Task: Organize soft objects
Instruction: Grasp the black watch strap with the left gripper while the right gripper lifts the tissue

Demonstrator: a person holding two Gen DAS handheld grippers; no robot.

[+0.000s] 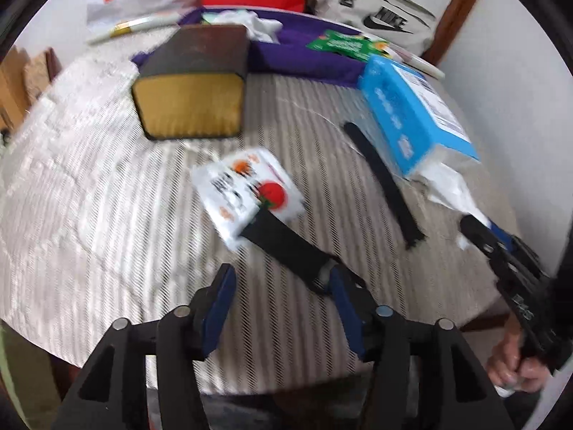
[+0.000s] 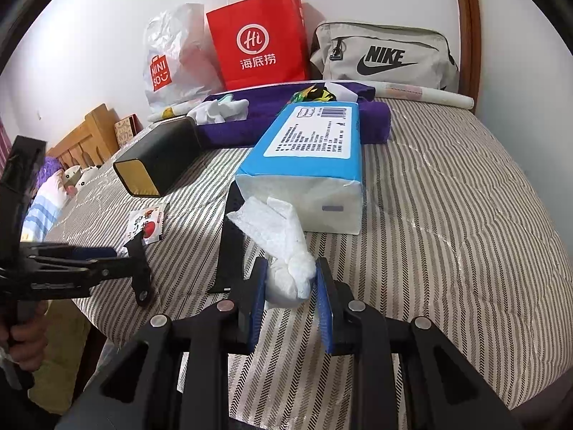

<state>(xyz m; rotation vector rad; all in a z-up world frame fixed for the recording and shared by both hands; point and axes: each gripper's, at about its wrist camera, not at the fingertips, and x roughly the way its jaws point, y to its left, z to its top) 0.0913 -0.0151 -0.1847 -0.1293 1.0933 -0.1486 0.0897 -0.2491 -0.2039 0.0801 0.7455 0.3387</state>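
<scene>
Both grippers work: right gripper (image 2: 290, 283) pinches a tissue (image 2: 283, 247) from the blue tissue pack (image 2: 304, 150); left gripper (image 1: 283, 286) (jaws parted, empty) nears the small packet (image 1: 247, 193) and must straddle it next.

The left hand-held gripper (image 1: 283, 286) is a matte black frame of angular struts with triangular cut-outs, joined by round silver pivot bolts. Its two fingers (image 1: 216, 308) carry flat blue pads on their inner faces. The right hand-held gripper (image 2: 290, 283) has the same build: black linkage arms, silver bolt heads behind the fingers, ribbed blue pads. Behind each gripper a bare hand (image 1: 515, 365) wraps a black pistol-style handle; no sleeve shows.
</scene>
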